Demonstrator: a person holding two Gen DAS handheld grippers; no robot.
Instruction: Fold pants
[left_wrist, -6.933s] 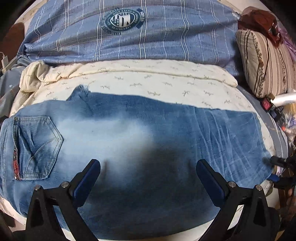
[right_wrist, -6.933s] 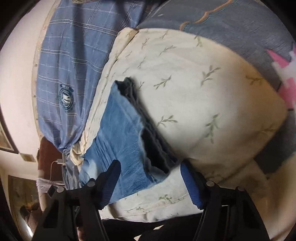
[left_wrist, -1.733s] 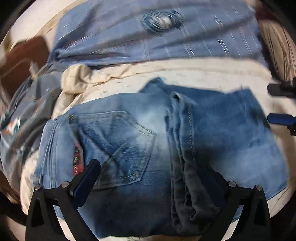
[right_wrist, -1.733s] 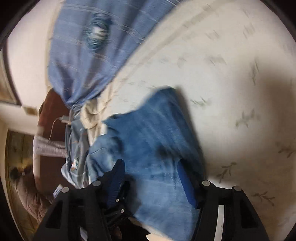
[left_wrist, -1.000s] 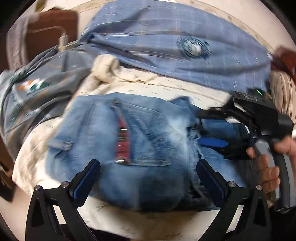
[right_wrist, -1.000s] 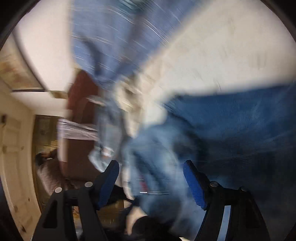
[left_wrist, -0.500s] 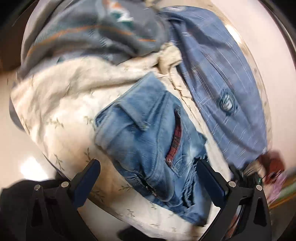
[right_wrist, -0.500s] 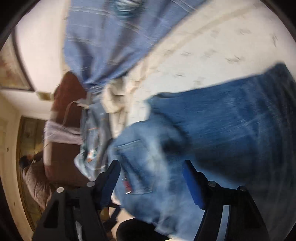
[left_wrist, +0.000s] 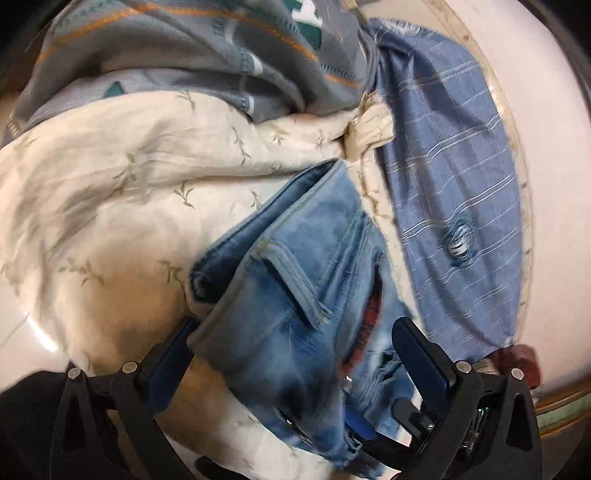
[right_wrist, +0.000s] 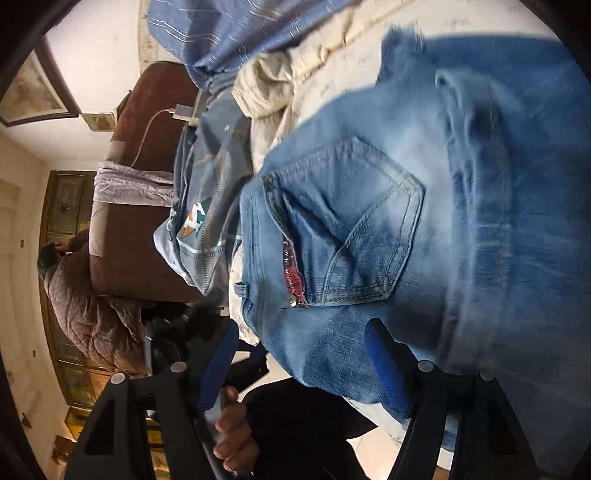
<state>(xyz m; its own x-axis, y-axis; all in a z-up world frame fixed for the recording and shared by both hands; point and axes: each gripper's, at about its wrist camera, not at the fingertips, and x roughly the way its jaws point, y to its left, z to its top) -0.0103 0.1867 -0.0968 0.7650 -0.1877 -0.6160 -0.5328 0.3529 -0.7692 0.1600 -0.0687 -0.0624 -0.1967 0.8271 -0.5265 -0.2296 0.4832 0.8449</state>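
The blue jeans (left_wrist: 295, 280) lie folded over on the cream leaf-print sheet (left_wrist: 110, 192), waistband end toward the bed's near edge. In the right wrist view the jeans (right_wrist: 424, 229) show a back pocket with red trim. My left gripper (left_wrist: 295, 354) is open, its blue-padded fingers either side of the waistband corner, which sits between them. My right gripper (right_wrist: 299, 365) is open at the jeans' lower edge, one finger over the denim, the other off the bed. The right gripper's tips also show in the left wrist view (left_wrist: 369, 424).
A blue plaid cloth (left_wrist: 450, 184) lies beyond the jeans. A grey printed blanket (left_wrist: 207, 55) is bunched at the bed's far left. A brown headboard (right_wrist: 147, 122) with a charger cable, and a person's hand (right_wrist: 232, 432) on the left gripper's handle, show in the right wrist view.
The jeans were folded from a flat long spread into a shorter stack. Both grippers swung to the waistband end; the left closed in on the waistband corner.
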